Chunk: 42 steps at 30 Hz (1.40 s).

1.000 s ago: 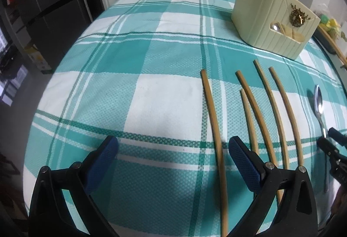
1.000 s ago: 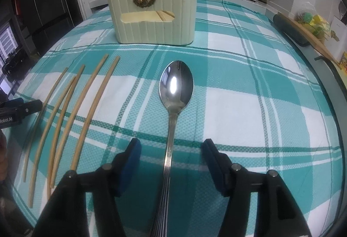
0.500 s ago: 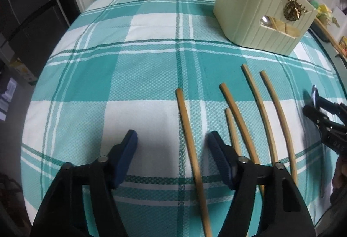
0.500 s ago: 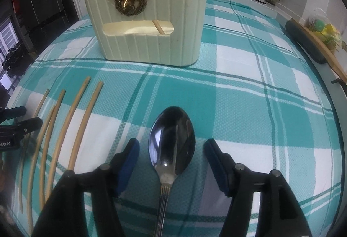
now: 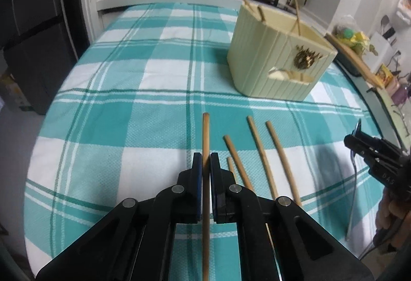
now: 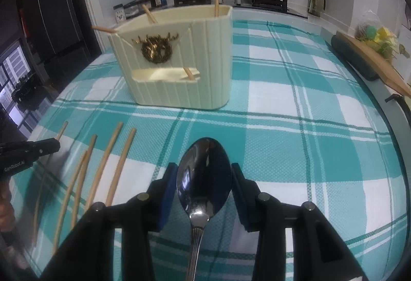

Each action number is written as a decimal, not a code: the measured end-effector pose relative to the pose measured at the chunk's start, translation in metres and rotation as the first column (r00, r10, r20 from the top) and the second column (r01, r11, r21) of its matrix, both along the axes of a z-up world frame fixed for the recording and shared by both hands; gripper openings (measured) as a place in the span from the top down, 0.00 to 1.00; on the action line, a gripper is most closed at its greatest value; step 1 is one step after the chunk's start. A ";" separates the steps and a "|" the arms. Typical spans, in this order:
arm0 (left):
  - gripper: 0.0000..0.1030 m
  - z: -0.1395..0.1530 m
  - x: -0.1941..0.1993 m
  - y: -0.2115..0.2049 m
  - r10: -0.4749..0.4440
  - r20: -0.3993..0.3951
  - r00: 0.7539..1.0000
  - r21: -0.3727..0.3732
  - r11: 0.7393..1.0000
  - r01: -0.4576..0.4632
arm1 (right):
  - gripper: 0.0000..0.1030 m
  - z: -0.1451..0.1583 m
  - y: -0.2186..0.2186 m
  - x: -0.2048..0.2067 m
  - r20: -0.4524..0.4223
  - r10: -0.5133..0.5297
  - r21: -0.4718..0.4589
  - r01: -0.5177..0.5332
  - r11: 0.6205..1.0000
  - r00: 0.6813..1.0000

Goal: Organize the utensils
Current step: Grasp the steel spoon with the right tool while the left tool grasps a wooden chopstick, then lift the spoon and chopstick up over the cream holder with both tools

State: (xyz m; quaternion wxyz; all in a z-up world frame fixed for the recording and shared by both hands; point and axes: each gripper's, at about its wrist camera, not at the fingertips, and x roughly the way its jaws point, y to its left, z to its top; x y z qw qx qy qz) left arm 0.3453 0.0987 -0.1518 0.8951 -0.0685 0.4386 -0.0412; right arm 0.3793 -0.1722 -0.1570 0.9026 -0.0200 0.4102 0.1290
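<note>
Pickup step: left claw (image 5: 205,162) pinches a chopstick (image 5: 205,137), right claw (image 6: 204,179) hugs the spoon (image 6: 204,173) bowl. Next, lift both to the far holder (image 6: 174,57).

My left gripper (image 5: 205,165) pinches the leftmost chopstick (image 5: 206,137); four chopsticks (image 5: 259,150) lie on the table (image 5: 128,91) to its right. The spoon (image 6: 204,178) sits between my right gripper's (image 6: 204,187) fingers, the holder (image 6: 179,60) behind.
</note>
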 end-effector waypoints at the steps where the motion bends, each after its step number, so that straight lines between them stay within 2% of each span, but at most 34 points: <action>1: 0.96 0.010 -0.005 0.000 -0.004 0.025 1.000 -0.012 1.000 0.005 | 0.59 0.008 -0.001 -0.005 0.017 0.009 0.010 -0.009 1.000 1.000; 6: 0.96 0.058 -0.032 -0.001 -0.036 0.136 0.990 -0.056 0.997 0.044 | 0.60 0.048 -0.001 -0.036 0.100 0.056 0.047 -0.061 0.997 0.993; 11: 0.96 0.089 -0.053 -0.010 -0.064 0.205 0.977 -0.081 0.993 0.082 | 0.60 0.076 -0.003 -0.063 0.165 0.086 0.088 -0.101 0.991 0.983; 17: 0.96 0.105 -0.062 -0.019 -0.085 0.251 0.964 -0.086 0.990 0.110 | 0.60 0.095 -0.007 -0.079 0.214 0.085 0.106 -0.110 0.988 0.973; 23: 0.96 0.118 -0.064 -0.019 -0.077 0.276 0.958 -0.124 0.986 0.115 | 0.60 0.109 -0.012 -0.083 0.248 0.076 0.112 -0.106 0.988 0.966; 34: 0.96 0.145 -0.043 -0.020 -0.080 0.296 0.952 -0.163 0.978 0.133 | 0.60 0.136 -0.012 -0.075 0.281 0.080 0.110 -0.115 0.987 0.956; 42: 0.96 0.203 -0.009 -0.024 -0.085 0.378 0.922 -0.181 0.970 0.164 | 0.60 0.181 -0.018 -0.045 0.297 0.089 0.118 -0.129 0.985 0.951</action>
